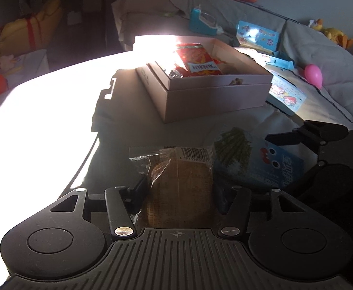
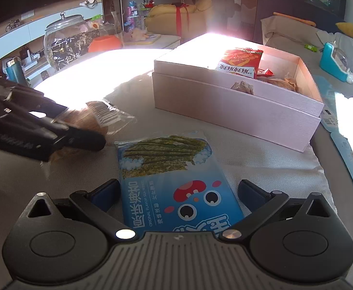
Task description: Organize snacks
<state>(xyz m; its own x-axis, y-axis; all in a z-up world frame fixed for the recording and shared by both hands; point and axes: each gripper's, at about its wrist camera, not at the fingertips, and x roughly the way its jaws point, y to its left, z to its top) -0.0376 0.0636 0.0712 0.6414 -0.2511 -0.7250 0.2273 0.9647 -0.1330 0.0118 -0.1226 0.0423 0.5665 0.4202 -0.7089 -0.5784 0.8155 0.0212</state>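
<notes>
A wrapped brown cake in clear plastic (image 1: 176,183) lies on the grey cloth between the fingers of my left gripper (image 1: 180,188), which press its sides. It also shows in the right wrist view (image 2: 89,120) under the left gripper (image 2: 79,137). A blue seaweed snack pack (image 2: 174,178) lies flat between the open fingers of my right gripper (image 2: 178,191), which do not touch it. In the left wrist view the pack (image 1: 253,162) lies right of the cake. An open pink box (image 2: 236,106) beyond holds a red snack bag (image 2: 241,62) and other snacks.
The box (image 1: 212,96) stands on a sunlit table with glare at the left. A sofa at the right carries a blue dispenser (image 1: 200,24), sticker sheets (image 1: 258,36) and a pink balloon (image 1: 313,73). A glass jar (image 2: 67,41) stands on a far cabinet.
</notes>
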